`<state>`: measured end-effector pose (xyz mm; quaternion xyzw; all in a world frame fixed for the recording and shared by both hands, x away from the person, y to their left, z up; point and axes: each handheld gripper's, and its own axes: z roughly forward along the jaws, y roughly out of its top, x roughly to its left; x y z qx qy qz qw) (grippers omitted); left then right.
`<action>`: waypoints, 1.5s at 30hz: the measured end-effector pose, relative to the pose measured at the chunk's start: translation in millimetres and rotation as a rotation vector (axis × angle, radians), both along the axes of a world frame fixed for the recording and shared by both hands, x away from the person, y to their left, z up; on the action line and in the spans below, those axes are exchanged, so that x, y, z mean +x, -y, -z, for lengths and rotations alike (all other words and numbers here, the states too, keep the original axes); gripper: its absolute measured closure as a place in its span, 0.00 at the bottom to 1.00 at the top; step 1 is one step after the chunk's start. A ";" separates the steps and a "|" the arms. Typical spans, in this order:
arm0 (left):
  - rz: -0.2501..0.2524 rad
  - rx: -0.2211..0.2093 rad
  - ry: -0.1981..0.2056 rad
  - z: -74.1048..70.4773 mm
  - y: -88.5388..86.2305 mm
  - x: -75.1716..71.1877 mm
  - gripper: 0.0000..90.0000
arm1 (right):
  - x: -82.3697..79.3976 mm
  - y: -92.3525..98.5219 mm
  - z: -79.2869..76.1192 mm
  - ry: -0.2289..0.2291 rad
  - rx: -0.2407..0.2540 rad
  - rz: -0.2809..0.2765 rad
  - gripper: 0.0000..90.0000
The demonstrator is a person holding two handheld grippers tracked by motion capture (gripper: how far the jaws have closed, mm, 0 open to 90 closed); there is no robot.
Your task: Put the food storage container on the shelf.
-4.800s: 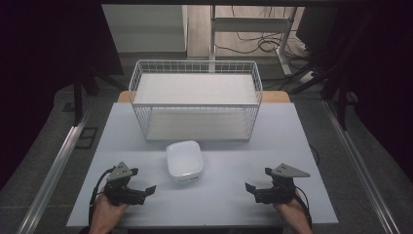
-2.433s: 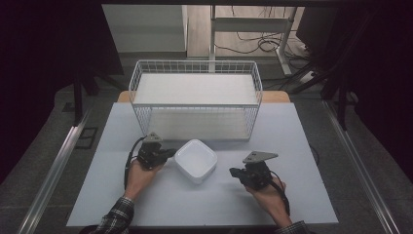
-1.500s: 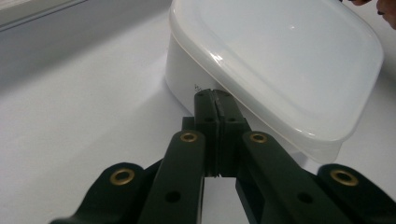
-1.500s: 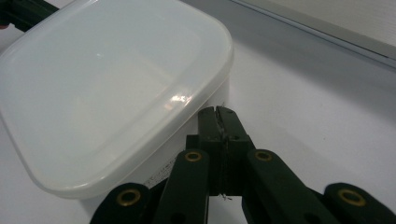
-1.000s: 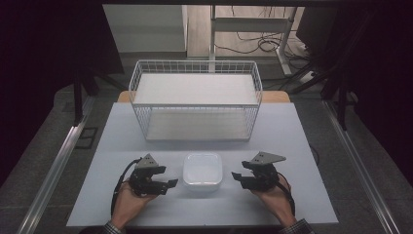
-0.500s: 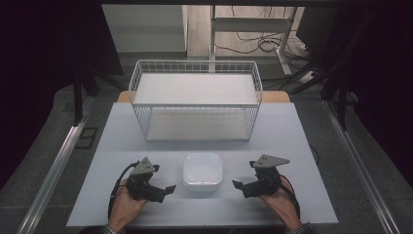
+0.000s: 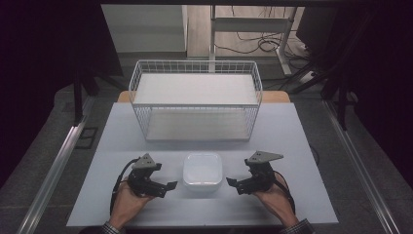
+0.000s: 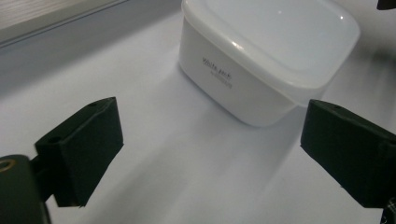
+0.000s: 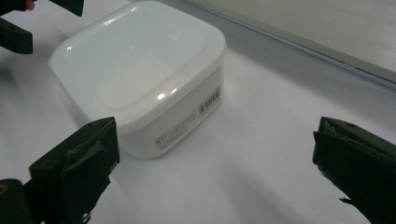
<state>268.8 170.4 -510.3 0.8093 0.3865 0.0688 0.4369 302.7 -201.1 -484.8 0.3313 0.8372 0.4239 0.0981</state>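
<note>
**Both claws released, container between them**

Since the earliest frame, the white container (image 7: pixel 202 170) had shifted from a spot nearer the wire basket (image 7: pixel 195 100) toward the near edge of the worktop (image 7: pixel 292 141), and both hands had come in beside it. Both sets of jaws had just been opening, with nothing between them.

The left claw (image 7: pixel 168 186) stood wide open and empty, just left of the container and apart from it. In the left gripper view, the container (image 8: pixel 266 56) lay ahead of the jaws, offset toward the right one.

The right claw (image 7: pixel 233 184) stood equally wide and held nothing, just right of the container. In the right gripper view, the container (image 9: pixel 144 70) lay ahead, offset toward the left jaw.

The container rested flat on the worktop, lid on, in front of the basket.
</note>
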 end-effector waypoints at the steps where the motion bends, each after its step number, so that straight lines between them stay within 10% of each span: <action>1: -0.002 -0.005 -0.002 -0.8 1.5 0.8 0.08 | 1.2 -1.6 -1.2 -0.006 0.007 0.009 0.00; 22: 0.062 -0.004 -0.011 -8.3 36.1 37.7 0.14 | 23.5 -47.3 -8.4 -0.047 -0.052 -0.022 0.17; 27: 0.090 -0.093 -0.078 0.1 33.4 42.1 0.17 | 28.5 -53.7 -1.3 -0.113 -0.040 -0.045 0.22; 31: 0.138 -0.145 -0.154 1.8 33.9 35.8 0.30 | 25.0 -50.3 -1.3 -0.217 0.003 -0.046 0.32; 36: 0.114 -0.154 -0.137 -5.4 25.4 18.8 0.58 | 16.6 -37.0 -3.9 -0.319 0.037 -0.036 0.53; 45: 0.056 -0.180 -0.131 -13.3 22.9 11.0 0.88 | 3.1 -22.0 -15.4 -0.300 0.081 0.022 0.86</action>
